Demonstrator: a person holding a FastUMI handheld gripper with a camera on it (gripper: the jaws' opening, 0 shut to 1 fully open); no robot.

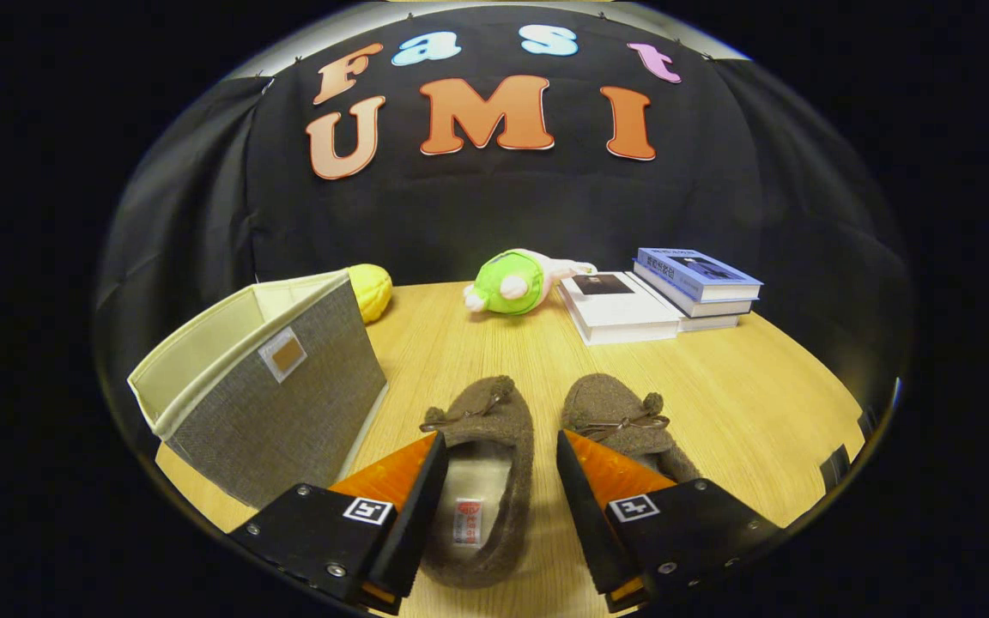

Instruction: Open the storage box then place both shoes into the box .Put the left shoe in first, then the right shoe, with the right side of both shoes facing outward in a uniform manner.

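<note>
My gripper hangs wide open above a wooden table, its two fingers straddling the left shoe without touching it, holding nothing. That brown fleece slipper lies between the fingers, its pale lining and a small red label facing up, bow at the toe pointing away from me. The right shoe lies just beside it, partly hidden behind my right finger. Left of the fingers stands the storage box, a grey fabric bin with a cream lining, its top open and tilted outward. Beyond the box rests a yellow plush toy. Farther back, near the black cloth wall, a green and white plush toy lies beside a stack of books.
</note>
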